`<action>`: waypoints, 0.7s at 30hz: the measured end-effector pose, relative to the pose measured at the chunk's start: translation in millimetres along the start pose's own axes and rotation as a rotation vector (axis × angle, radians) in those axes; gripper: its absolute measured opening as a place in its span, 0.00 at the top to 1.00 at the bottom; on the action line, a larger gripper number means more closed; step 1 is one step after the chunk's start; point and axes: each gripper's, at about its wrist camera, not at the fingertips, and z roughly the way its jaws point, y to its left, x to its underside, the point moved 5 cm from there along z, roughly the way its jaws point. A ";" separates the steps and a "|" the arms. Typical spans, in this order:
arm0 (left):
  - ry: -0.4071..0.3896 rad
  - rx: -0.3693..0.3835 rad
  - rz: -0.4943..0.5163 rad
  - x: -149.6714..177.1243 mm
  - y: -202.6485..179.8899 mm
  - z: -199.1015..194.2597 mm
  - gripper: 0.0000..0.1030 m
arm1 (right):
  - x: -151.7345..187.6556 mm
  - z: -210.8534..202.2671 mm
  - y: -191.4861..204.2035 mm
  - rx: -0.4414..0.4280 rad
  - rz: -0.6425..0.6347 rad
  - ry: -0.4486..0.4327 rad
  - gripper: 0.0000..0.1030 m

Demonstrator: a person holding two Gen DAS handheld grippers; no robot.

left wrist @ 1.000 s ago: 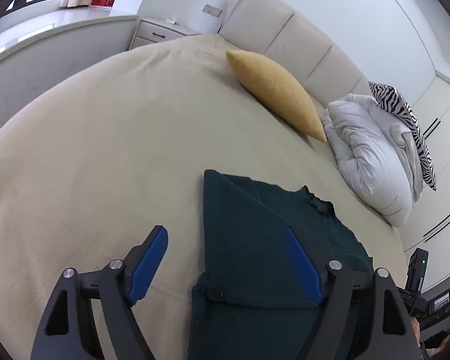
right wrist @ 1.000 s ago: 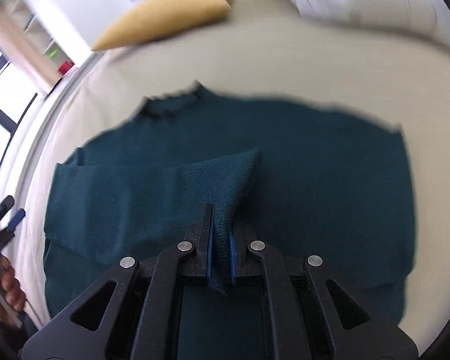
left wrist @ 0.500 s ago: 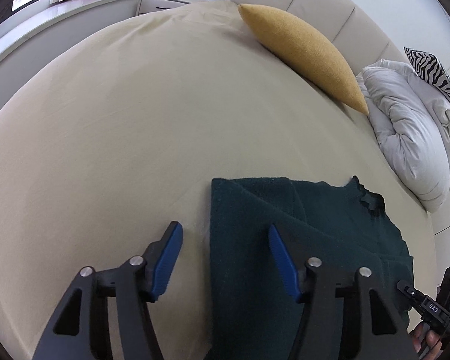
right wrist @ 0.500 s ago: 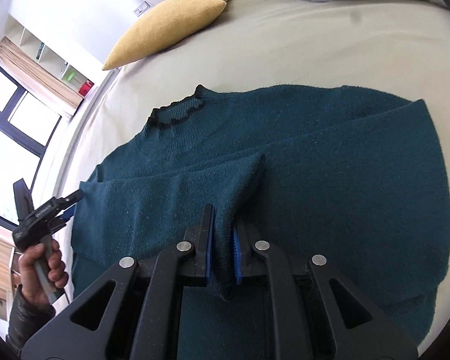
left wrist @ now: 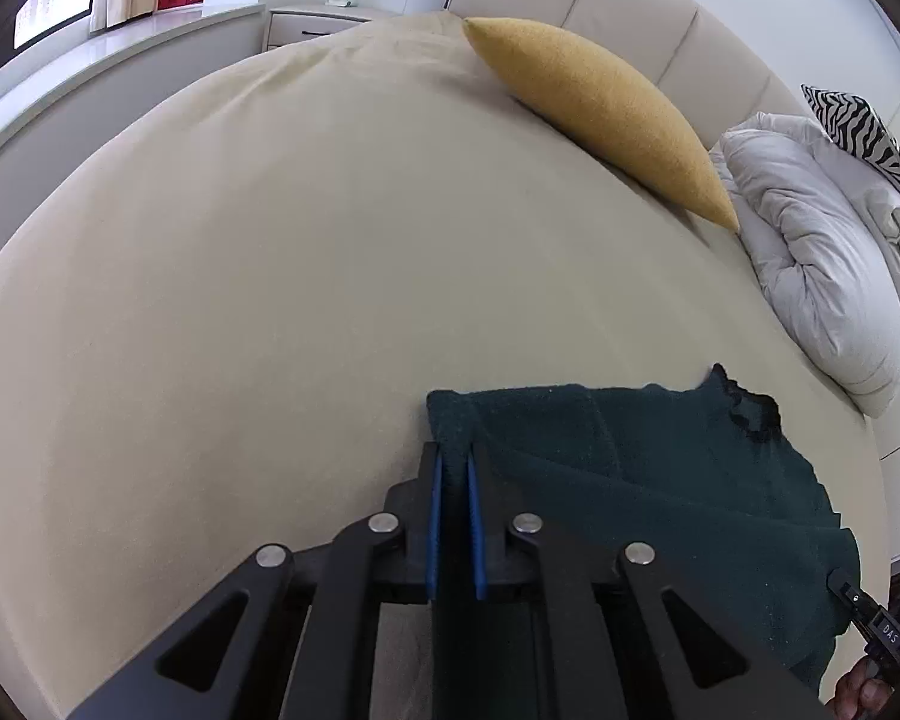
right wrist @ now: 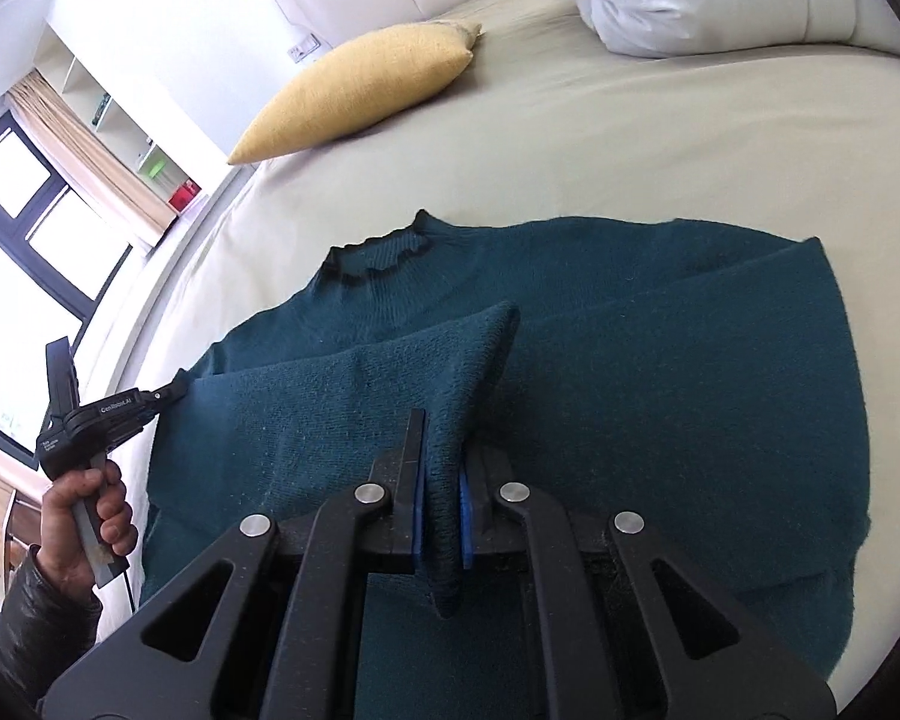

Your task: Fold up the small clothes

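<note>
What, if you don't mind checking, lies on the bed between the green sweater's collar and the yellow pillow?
Nothing: in the right wrist view, only bare beige bedsheet separates the sweater's collar from the yellow pillow.

The sweater [right wrist: 660,372] lies flat on the bed [left wrist: 270,252], its collar [right wrist: 378,252] toward the headboard [left wrist: 618,12]. One sleeve [right wrist: 360,396] is folded across its front. The left gripper [left wrist: 450,474] sits at the sweater's left edge, a corner of it between the jaws; the right gripper [right wrist: 441,480] sits over the middle, the sleeve's end between its jaws. Behind the sweater, a cushion [left wrist: 600,114] lies on the bed just before the headboard. Right of the cushion and touching its tip lies a bundled duvet [left wrist: 822,264], with a patterned pillow [left wrist: 858,126] behind it. A nightstand [left wrist: 318,21] stands left of the headboard.
</note>
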 end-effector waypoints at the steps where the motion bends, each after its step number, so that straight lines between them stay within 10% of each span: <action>1: 0.003 -0.012 0.010 2.6 1.1 5.9 0.91 | 3.2 4.7 -7.7 0.017 0.013 0.021 0.94; 8: -0.009 0.022 0.000 8.3 6.1 -9.1 0.85 | 10.0 12.7 -30.3 -0.009 0.117 0.060 0.88; 14: -0.019 0.010 0.020 33.9 8.0 -40.6 0.55 | 8.9 13.9 -25.8 -0.006 0.102 0.058 0.82; 21: 0.009 -0.026 0.106 56.8 -0.3 -34.9 0.84 | -5.2 7.0 -11.1 0.068 0.008 0.041 0.93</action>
